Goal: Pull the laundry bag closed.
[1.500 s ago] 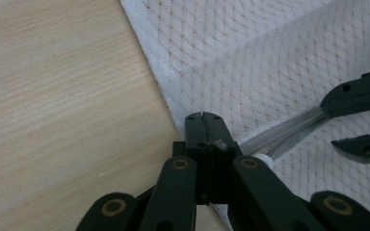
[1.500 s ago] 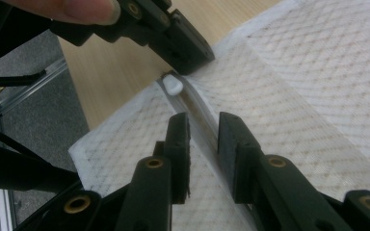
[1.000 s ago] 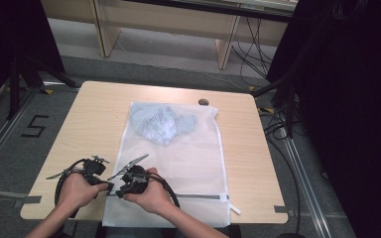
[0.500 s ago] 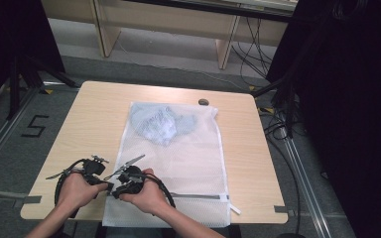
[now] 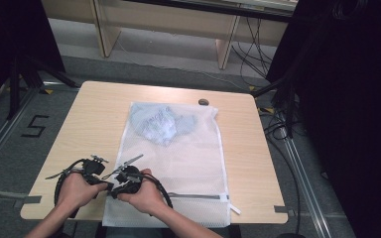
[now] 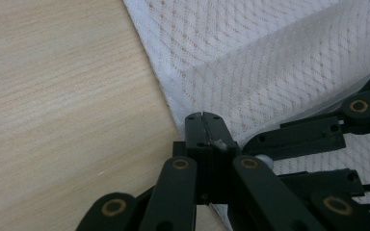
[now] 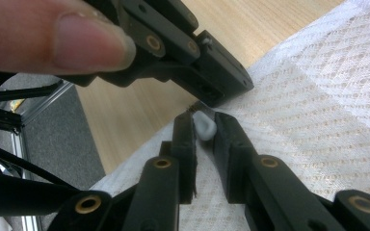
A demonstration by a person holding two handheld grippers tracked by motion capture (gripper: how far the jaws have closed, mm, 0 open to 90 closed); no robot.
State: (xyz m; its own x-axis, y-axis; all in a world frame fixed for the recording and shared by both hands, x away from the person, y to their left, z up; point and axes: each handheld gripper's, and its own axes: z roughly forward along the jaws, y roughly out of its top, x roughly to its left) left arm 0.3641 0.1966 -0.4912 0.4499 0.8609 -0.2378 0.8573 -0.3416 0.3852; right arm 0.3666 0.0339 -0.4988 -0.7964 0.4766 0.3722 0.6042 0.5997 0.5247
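Note:
A white mesh bag (image 5: 188,163) lies flat on the wooden table (image 5: 94,119), with a bundle of light blue clothing (image 5: 161,124) inside its far end. A zipper (image 5: 198,196) runs across the near end. Both hands meet at the bag's near left corner. My left gripper (image 5: 108,185) (image 6: 202,126) is shut on the bag's edge (image 6: 173,115). My right gripper (image 5: 114,190) (image 7: 203,132) is shut on the small white zipper pull (image 7: 204,125), tip to tip with the left gripper (image 7: 221,79). A thumb (image 7: 58,36) rests on the left gripper.
A small dark round object (image 5: 203,102) sits on the table just beyond the bag's far right corner. Bare wood (image 5: 248,148) lies on either side of the bag. Black cables loop around the hands near the table's front edge. Dark stands and wires stand off the right side.
The right hand and its gripper have edged slightly left toward the left gripper. The bag and the clothing have not shifted.

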